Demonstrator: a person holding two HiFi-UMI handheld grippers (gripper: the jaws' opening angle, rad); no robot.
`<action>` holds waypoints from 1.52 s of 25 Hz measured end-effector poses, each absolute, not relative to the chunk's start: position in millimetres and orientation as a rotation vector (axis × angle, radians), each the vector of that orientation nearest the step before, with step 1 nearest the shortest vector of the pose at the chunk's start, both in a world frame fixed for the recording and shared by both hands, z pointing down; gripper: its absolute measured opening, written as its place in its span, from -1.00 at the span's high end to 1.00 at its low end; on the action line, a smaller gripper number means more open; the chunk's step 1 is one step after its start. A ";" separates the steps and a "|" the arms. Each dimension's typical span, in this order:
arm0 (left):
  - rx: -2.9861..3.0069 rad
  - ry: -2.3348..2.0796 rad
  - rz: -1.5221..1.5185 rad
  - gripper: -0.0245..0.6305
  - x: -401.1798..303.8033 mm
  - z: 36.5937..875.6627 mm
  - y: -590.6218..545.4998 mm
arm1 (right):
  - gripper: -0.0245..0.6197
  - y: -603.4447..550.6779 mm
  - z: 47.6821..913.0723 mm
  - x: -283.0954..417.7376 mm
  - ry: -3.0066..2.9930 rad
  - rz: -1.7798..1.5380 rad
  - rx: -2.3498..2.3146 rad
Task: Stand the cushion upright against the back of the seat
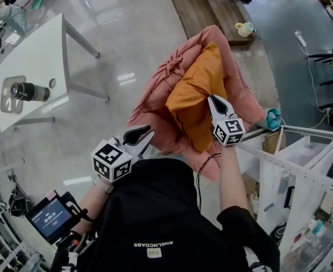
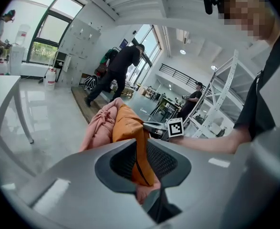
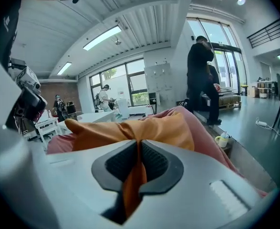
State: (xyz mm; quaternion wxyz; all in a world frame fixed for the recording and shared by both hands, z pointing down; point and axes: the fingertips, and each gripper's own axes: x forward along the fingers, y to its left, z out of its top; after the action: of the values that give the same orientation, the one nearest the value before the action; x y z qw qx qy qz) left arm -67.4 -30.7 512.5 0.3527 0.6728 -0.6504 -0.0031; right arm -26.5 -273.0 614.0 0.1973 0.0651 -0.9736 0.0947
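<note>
Well left of the pink seat: a white table (image 1: 33,50) stands on the glossy floor, with a dark cylinder (image 1: 27,91) lying on its side on top.
Below-left of the seat: a small screen unit (image 1: 50,217) sits by the left forearm.
Left gripper (image 1: 149,133): I have it at the seat's near-left edge, aimed across the pink cover. Its jaws stand apart and pinch nothing, and its own view shows the cushion through the gap.
Pink seat (image 1: 155,98): a soft heap under a crumpled pink cover, at the centre of my head view.
Cushion (image 1: 194,89): orange, resting on top of the seat toward its right side. One end points toward me and the other lies at the seat's far rise. From above I cannot tell whether it stands upright.
Right gripper (image 1: 213,100): on the seat's right side, jaws closed together on a fold of the cushion's orange cover. Its own view shows the fabric squeezed between the pads.
Beyond the seat: a cream mug (image 1: 244,29) sits on a wooden platform (image 1: 211,4), and the left gripper view catches a person in dark clothes (image 2: 120,73) mid-stride there.
Right of the seat: a teal object (image 1: 273,118) lies just beside its edge; I cannot tell what it is. A white rack (image 1: 305,152) stands farther right.
</note>
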 end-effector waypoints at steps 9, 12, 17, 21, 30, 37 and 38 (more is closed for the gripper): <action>1.740 -1.686 -0.012 0.68 -68.8 511.2 -32.8 | 0.11 -286.1 617.4 -29.3 -2.617 0.402 0.097; 1.736 -1.688 -0.014 0.67 -69.1 512.3 -32.1 | -0.24 -298.7 626.3 -31.7 -2.569 0.498 0.084; 1.733 -1.683 -0.010 0.68 -67.3 514.0 -31.4 | -0.75 -309.4 651.5 -44.8 -2.452 0.594 0.026; 1.725 -1.684 -0.013 0.67 -68.8 515.5 -29.6 | -0.75 -303.9 666.1 -53.0 -2.410 0.654 -0.024; 1.715 -1.684 -0.028 0.68 -69.8 516.2 -26.9 | -0.02 -295.9 685.7 -57.2 -2.336 0.661 0.075; 1.728 -1.676 -0.023 0.68 -66.4 514.4 -29.3 | 0.47 -309.2 656.9 -32.6 -2.491 0.718 0.197; 1.729 -1.674 -0.023 0.68 -65.9 514.6 -29.1 | 0.49 -309.9 651.4 -27.9 -2.520 0.721 0.217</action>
State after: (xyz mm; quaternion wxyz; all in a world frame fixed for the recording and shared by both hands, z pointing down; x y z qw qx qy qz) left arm -65.9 -29.1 514.6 0.3595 0.6704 -0.6490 -0.0088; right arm -27.9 -309.9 651.4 0.2529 0.0799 -0.9270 0.2651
